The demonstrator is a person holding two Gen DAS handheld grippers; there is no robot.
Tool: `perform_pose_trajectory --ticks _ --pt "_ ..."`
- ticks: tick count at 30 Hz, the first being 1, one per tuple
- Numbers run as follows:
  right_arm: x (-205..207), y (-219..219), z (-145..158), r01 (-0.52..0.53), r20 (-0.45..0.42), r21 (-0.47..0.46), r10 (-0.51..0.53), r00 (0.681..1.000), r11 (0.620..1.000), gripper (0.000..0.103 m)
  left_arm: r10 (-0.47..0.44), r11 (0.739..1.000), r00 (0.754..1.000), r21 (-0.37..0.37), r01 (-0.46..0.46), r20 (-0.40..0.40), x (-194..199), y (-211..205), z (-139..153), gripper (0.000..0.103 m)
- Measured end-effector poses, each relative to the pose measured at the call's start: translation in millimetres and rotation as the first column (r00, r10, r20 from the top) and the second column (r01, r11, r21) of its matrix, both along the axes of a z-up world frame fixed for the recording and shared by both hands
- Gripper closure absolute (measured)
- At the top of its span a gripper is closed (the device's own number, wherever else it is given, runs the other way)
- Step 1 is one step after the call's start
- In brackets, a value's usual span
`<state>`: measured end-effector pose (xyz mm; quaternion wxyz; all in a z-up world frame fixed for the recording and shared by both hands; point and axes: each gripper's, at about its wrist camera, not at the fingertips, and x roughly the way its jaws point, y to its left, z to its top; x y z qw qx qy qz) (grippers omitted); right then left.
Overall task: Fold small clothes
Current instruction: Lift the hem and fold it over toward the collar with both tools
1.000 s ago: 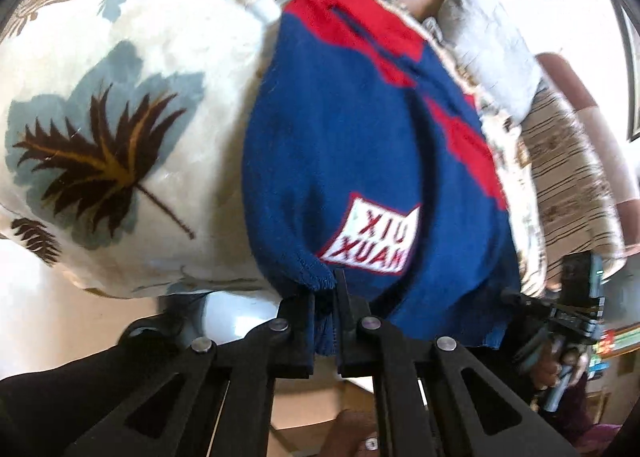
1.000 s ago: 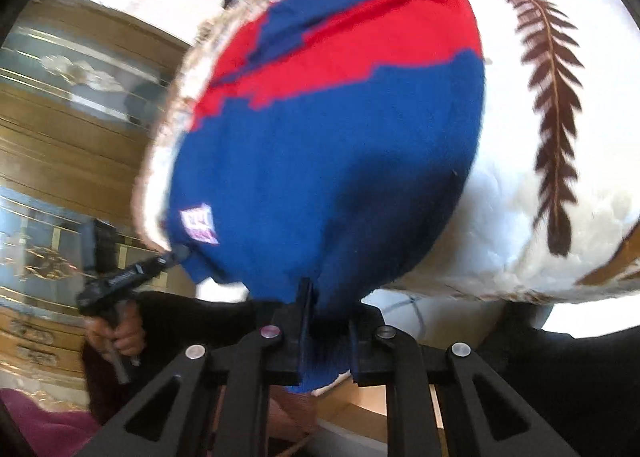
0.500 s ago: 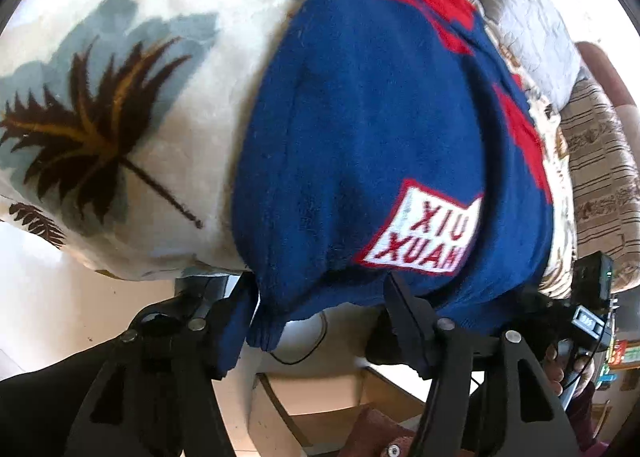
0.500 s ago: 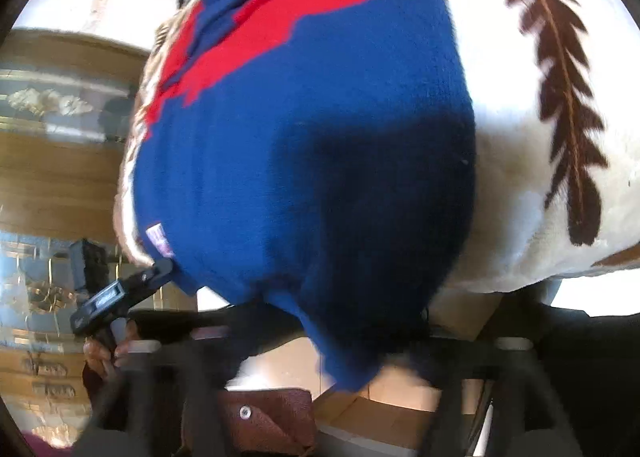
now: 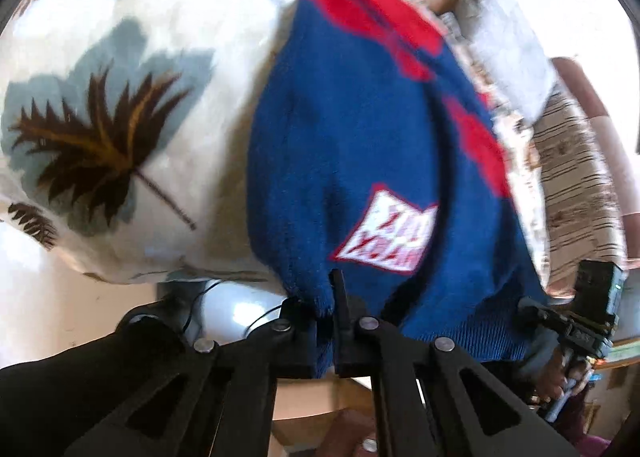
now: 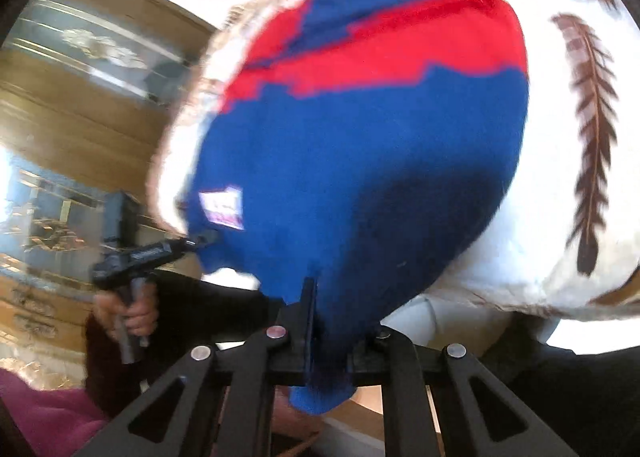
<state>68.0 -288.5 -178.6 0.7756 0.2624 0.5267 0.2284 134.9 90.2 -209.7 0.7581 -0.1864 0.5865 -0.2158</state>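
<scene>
At the near hem of the blue-and-red knit sweater (image 5: 360,161), the left gripper (image 5: 325,311) is seen pinching one bottom corner, jaws having just been closing and now clamped on the fabric w/ a tab of knit hanging below the pads. Same is shown for the right gripper (image 6: 320,321) at the other hem corner: jaws just closed, blue cloth squeezed between them and bunched over the right-hand finger. Both tools are angled down toward the surface. The sweater is spread flat on a cream blanket w/ brown leaf print (image 5: 120,97), its long axis running away from the cameras: hem nearest, red shoulder band farthest. A white patch w/ red lettering (image 5: 386,233) is read only in the left wrist view; in the right wrist view it is a small blur near the sweater's left edge. A hand gripping the left tool's handle (image 6: 132,309) and a wooden cabinet (image 6: 80,105) are shown by the right wrist view; a striped cushion (image 5: 576,185) and grey pillow (image 5: 508,49) are given by the left view only.
</scene>
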Motion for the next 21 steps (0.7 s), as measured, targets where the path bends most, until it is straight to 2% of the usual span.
perform_pose_trajectory --ticks 5,9,11,14,16,18,21 --pt "19.2 -19.1 48.2 0.045 0.141 0.058 -0.053 0.989 0.997 0.091 0.015 0.989 0.994 -0.148 0.001 0.109 15.7 6.8 62.6 0.098" --pt "48.5 -42.4 76.3 0.113 0.237 0.057 -0.123 0.964 0.992 0.092 0.017 0.981 0.978 -0.191 0.024 0.209 54.4 2.1 115.1 0.098" --pt "73.0 -56.5 89.0 0.158 0.285 0.054 -0.167 0.944 0.986 0.092 0.025 0.983 0.967 -0.182 0.022 0.253 85.0 -3.6 137.0 0.098" --pt "112.3 -76.2 98.3 0.224 0.311 0.079 -0.237 0.92 0.971 0.092 0.056 0.983 0.961 -0.183 -0.005 0.271 140.5 -14.8 153.5 0.098" --pt "148.1 -90.6 100.6 0.274 0.314 0.099 -0.291 0.904 0.957 0.092 0.068 0.985 0.958 -0.169 -0.021 0.277 174.1 -26.4 153.7 0.098" --pt "180.7 -99.1 98.2 0.306 0.302 0.1 -0.322 0.897 0.947 0.092 0.074 0.987 0.962 -0.16 -0.032 0.263 219.9 -42.4 149.5 0.098" --pt "244.1 -117.9 74.7 0.367 0.245 0.113 -0.384 0.89 0.923 0.092 0.07 0.991 0.969 -0.125 -0.041 0.239 281.7 -65.1 130.5 0.098"
